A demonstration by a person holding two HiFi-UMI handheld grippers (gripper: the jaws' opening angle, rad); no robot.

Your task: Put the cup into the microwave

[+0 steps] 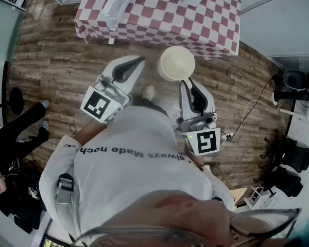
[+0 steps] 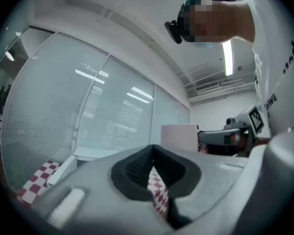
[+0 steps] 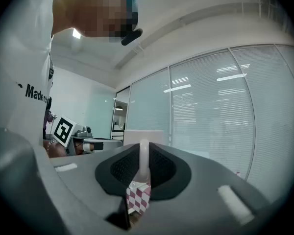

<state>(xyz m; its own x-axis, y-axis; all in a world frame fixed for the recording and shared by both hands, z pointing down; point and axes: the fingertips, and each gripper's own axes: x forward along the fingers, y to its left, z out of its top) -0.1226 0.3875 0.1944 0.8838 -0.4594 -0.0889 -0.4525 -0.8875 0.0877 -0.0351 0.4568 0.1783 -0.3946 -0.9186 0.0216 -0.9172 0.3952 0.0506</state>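
The cream cup (image 1: pixel 176 63) hangs in the air in front of the person, short of the checkered table (image 1: pixel 195 22). My right gripper (image 1: pixel 187 81) is shut on the cup's handle (image 3: pixel 143 161), a pale strip pinched between the dark pads, with the cup body (image 3: pixel 143 136) just beyond. My left gripper (image 1: pixel 140 60) is level with the cup to its left, jaws pressed together with nothing between them. From the left gripper view the cup (image 2: pixel 179 137) shows to the right with the right gripper (image 2: pixel 224 137) behind it. A white appliance (image 1: pixel 118 6) stands on the table; whether it is the microwave I cannot tell.
The table with the red-and-white checkered cloth stands on a wooden floor (image 1: pixel 51 60). A person's dark legs (image 1: pixel 20 125) are at the left. Black chairs (image 1: pixel 293 158) and a cable (image 1: pixel 250 112) lie at the right. Glass partitions (image 2: pixel 88 106) surround the room.
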